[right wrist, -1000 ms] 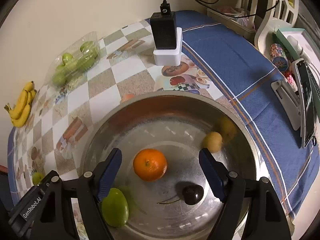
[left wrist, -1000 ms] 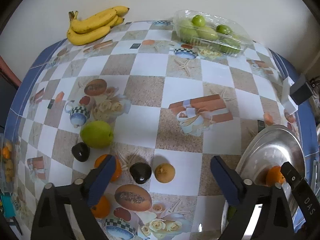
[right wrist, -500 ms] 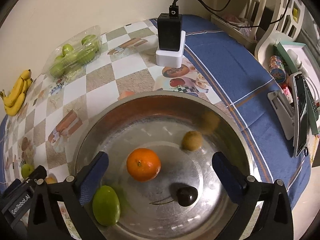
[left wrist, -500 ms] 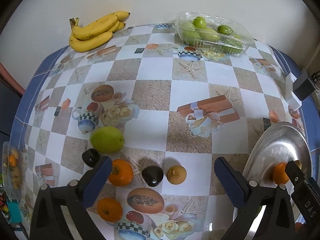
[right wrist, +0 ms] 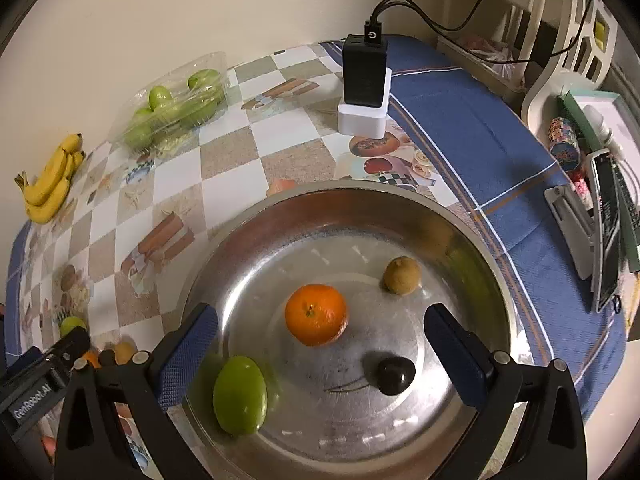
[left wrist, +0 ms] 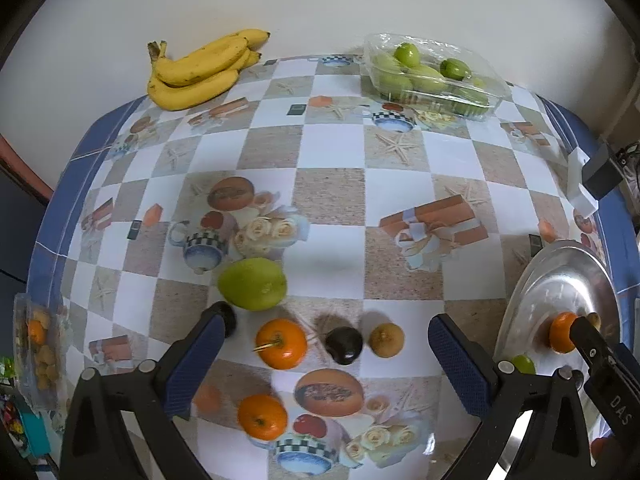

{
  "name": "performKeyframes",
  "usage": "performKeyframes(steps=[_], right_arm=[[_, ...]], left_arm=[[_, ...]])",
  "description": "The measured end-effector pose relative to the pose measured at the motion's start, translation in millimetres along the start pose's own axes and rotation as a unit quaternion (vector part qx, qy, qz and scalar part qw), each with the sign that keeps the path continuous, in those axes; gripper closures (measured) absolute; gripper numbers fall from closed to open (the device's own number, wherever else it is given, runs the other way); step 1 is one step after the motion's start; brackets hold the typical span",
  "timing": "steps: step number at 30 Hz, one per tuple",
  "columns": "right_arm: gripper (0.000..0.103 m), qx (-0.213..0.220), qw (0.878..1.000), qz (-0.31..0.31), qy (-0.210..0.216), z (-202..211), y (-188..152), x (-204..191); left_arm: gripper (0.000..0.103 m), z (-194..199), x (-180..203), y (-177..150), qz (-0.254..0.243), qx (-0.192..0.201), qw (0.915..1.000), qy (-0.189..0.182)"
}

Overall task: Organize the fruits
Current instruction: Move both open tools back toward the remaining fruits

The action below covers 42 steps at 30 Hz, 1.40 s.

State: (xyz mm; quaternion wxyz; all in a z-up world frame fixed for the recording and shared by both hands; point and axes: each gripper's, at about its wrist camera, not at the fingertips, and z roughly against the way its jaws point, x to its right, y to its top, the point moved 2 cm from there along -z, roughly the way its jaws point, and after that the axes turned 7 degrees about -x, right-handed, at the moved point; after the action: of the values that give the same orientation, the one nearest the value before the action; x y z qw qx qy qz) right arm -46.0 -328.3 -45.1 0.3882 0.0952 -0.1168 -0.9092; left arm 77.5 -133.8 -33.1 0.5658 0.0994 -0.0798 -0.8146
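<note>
My right gripper (right wrist: 320, 348) hangs open over the steel bowl (right wrist: 496, 280), nothing between its fingers. Inside the bowl lie an orange (right wrist: 316, 314), a green fruit (right wrist: 239, 394), a dark plum (right wrist: 396, 374) and a small brown fruit (right wrist: 402, 275). My left gripper (left wrist: 324, 348) is open above the table. Below it sit an orange (left wrist: 281, 343), a dark plum (left wrist: 344, 345) and a small brown fruit (left wrist: 386, 339). A green mango (left wrist: 252, 284) lies just beyond, a second orange (left wrist: 262, 417) nearer the camera. Another dark fruit (left wrist: 230, 322) is half hidden by the left finger.
Bananas (left wrist: 200, 70) and a clear tub of green fruit (left wrist: 432, 76) sit at the table's far edge by the wall. A black charger on a white block (right wrist: 364, 88) stands behind the bowl. A phone on a stand (right wrist: 600, 228) is at the right. A packet of small fruit (left wrist: 38, 352) lies at the left edge.
My right gripper's fingers have spread wider around the orange in the bowl, and the small brown fruit rolled a little. The left gripper has risen, so more of the table fruit shows.
</note>
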Motion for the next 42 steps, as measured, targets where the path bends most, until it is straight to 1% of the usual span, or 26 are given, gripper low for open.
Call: performKeyframes(steps=[7,11,16,19,23,26,30,34,38,42], right_arm=[[0.0,0.0,1.0,0.022,0.005,5.3,-5.7,-12.7],[0.0,-0.002,0.999,0.037,0.01,6.6,-9.3,-22.6],[0.0,-0.007,0.998,0.053,0.022,9.1,-15.3,-37.3],[0.0,-0.007,0.997,0.07,0.024,10.5,-19.0,-48.5],[0.0,-0.009,0.996,0.087,0.029,12.0,-23.4,-63.8],[0.0,-0.01,0.995,0.097,0.037,14.2,-27.3,-76.2],[0.0,-0.014,0.992,0.115,0.043,15.9,-33.3,-94.3],[0.0,-0.015,0.991,0.125,0.05,17.8,-37.7,-109.0],[0.0,-0.019,0.989,0.136,0.056,17.4,-43.0,-123.8],[0.0,-0.024,0.987,0.143,0.064,16.5,-48.1,-137.4]], left_arm=[[0.0,9.8,-18.7,0.4,-0.005,0.009,0.9999,0.004],[0.0,13.3,-29.7,0.2,-0.018,0.013,0.9997,0.015],[0.0,12.7,-52.7,0.1,-0.007,0.01,0.9997,0.021],[0.0,13.5,-69.0,-1.0,0.0,0.014,0.9989,0.045],[0.0,14.9,-94.3,-1.7,0.017,0.016,0.9982,0.056],[0.0,17.6,-113.1,-2.7,0.029,0.02,0.9968,0.072],[0.0,16.0,-141.4,-4.9,0.054,0.015,0.9965,0.062],[0.0,13.4,-170.1,-8.4,0.08,0.009,0.9939,0.076],[0.0,13.1,-194.1,-13.0,0.104,0.01,0.9923,0.066],[0.0,10.0,-216.6,-17.8,0.127,0.005,0.9897,0.066]])
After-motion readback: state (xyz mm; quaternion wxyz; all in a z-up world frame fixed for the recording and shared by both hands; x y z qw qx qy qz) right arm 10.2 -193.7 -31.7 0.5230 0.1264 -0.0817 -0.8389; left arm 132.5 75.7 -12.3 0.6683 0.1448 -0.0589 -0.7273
